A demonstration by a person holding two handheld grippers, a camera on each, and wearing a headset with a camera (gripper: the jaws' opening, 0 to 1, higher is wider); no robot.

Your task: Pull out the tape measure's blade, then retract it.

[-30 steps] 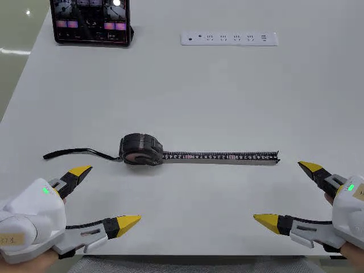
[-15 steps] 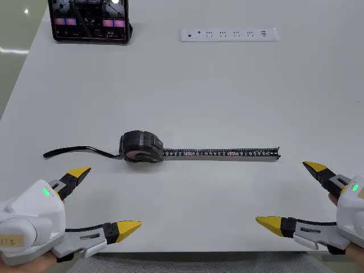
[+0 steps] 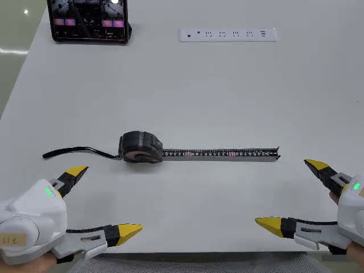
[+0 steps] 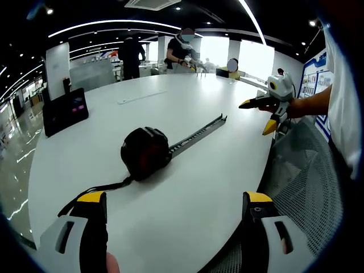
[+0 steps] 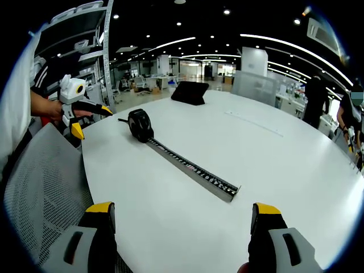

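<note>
Now the left gripper [image 3: 111, 199], agape and empty like the right gripper [image 3: 282, 191], should pin the case [image 3: 140, 148] just ahead before the blade [image 3: 222, 153] retracts.

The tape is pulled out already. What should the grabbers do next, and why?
Probably bring the left gripper forward to grip the case. The blade already lies extended on the table, that gripper and the right gripper are open and empty, and the case lies nearest the left one.
</note>
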